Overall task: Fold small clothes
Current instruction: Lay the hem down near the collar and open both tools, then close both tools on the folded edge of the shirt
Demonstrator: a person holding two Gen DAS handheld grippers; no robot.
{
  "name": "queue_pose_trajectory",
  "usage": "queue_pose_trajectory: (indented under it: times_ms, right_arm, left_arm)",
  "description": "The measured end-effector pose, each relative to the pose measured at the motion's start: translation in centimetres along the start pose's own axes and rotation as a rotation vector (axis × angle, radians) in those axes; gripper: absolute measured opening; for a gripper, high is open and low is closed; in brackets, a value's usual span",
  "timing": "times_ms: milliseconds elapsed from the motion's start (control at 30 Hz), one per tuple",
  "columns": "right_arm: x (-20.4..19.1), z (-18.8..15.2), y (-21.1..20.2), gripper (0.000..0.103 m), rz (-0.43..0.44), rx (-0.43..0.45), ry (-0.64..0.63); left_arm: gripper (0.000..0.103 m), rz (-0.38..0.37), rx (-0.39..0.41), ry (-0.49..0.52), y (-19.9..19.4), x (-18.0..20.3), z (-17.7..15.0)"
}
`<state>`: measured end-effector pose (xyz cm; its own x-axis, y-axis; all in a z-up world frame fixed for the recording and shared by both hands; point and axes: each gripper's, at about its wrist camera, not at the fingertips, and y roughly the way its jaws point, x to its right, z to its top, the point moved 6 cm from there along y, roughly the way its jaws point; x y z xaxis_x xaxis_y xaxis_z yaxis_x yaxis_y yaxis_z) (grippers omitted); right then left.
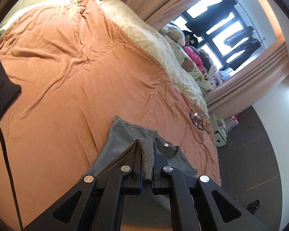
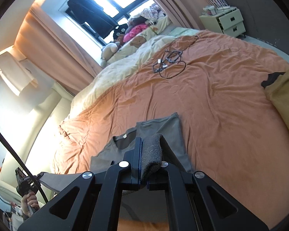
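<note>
Left gripper (image 1: 146,160): clenched on a bunched edge of the grey shirt (image 1: 129,134); a roll of fabric fills the gap between the jaws. Judged a firm pinch, so the hem will not slide out when lifted.
Shirt, left view: top part lies flat on the orange bedspread (image 1: 67,77), collar with its white label (image 1: 166,144) facing up. The lower part rises off the bed into the jaws, so the held edge is above the bed and the rest acts as an anchor.
Cables (image 1: 199,122): a loose black tangle on the bedspread, beyond the shirt and apart from it. Not in the way of the fold.
Right gripper (image 2: 142,159): also gripping shirt fabric, a thick grey wad pressed against the blue pad of one finger.
Shirt, right view: grey shirt (image 2: 163,127) spread just ahead of the jaws, collar label (image 2: 124,135) visible; a taut sheet of it runs out to the other tool held in the person's hand (image 2: 29,202) at lower left.
Reason for hold: both tools take the near edge at two separate points, which keeps the edge straight.
Step, judged: hem lifted, fold toward the collar not yet laid down.
Yellow cloth (image 2: 285,104): at the right edge of the bed, well apart from the shirt.
Risk: uneven lift would skew the crease.
</note>
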<state>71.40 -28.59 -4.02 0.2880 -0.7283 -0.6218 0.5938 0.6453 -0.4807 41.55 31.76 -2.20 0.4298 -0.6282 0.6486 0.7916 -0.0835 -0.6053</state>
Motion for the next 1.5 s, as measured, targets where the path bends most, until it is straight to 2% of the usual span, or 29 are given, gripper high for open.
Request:
queue_pose_trajectory:
  times_ms: [267, 533, 833, 900, 933, 967, 1000, 1033, 1067, 1100, 1133, 1167, 1233, 1500]
  right_arm:
    - [1.5, 3.0, 8.7, 0.000, -0.058, -0.083, 0.029]
    - [2.7, 4.4, 16.5, 0.000, -0.126, -0.139, 0.034]
    - [4.9, 3.7, 22.1, 0.001, -0.218, -0.225, 0.072]
    - [4.6, 3.5, 22.6, 0.007, -0.230, -0.241, 0.050]
    - [4.5, 3.6, 22.7, 0.009, -0.239, -0.245, 0.031]
    - [4.2, 3.7, 22.6, 0.017, -0.239, -0.245, 0.018]
    - [4.0, 3.8, 22.4, 0.030, -0.236, -0.244, 0.007]
    - [3.8, 4.0, 22.2, 0.041, -0.239, -0.239, -0.014]
    - [3.5, 4.2, 21.9, 0.062, -0.261, -0.227, -0.045]
    - [3.4, 4.3, 21.3, 0.070, -0.274, -0.215, -0.074]
    - [3.0, 4.2, 20.9, 0.070, -0.278, -0.217, -0.102]
    - [2.8, 3.9, 20.9, 0.070, -0.277, -0.232, -0.124]
    - [2.1, 3.2, 20.4, 0.070, -0.297, -0.266, -0.190]
    - [1.0, 0.7, 20.2, 0.070, -0.371, -0.393, -0.378]
  left_arm:
    - [0.005, 0.108, -0.066, -0.041, 8.3, -3.4, 1.5]
    - [0.005, 0.194, -0.132, -0.055, 16.5, -6.8, 2.7]
    - [0.006, 0.225, -0.235, -0.036, 23.6, -9.7, 2.0]
    - [0.006, 0.240, -0.261, -0.029, 24.3, -10.1, 1.6]
    - [0.008, 0.244, -0.275, -0.022, 24.5, -10.2, 1.5]
    - [0.010, 0.244, -0.282, -0.014, 24.6, -10.2, 1.5]
    - [0.011, 0.247, -0.288, 0.005, 24.3, -10.0, 1.4]
    - [0.017, 0.250, -0.291, 0.029, 23.9, -9.7, 1.4]
    - [0.030, 0.254, -0.290, 0.052, 23.6, -9.4, 1.4]
    - [0.040, 0.266, -0.283, 0.079, 23.0, -9.1, 1.5]
    - [0.059, 0.277, -0.274, 0.103, 22.6, -8.9, 1.5]
    - [0.068, 0.284, -0.265, 0.130, 22.3, -8.6, 1.6]
    - [0.070, 0.295, -0.272, 0.196, 21.6, -8.1, 1.4]
    - [0.070, 0.348, -0.435, 0.434, 21.8, -7.6, -1.9]
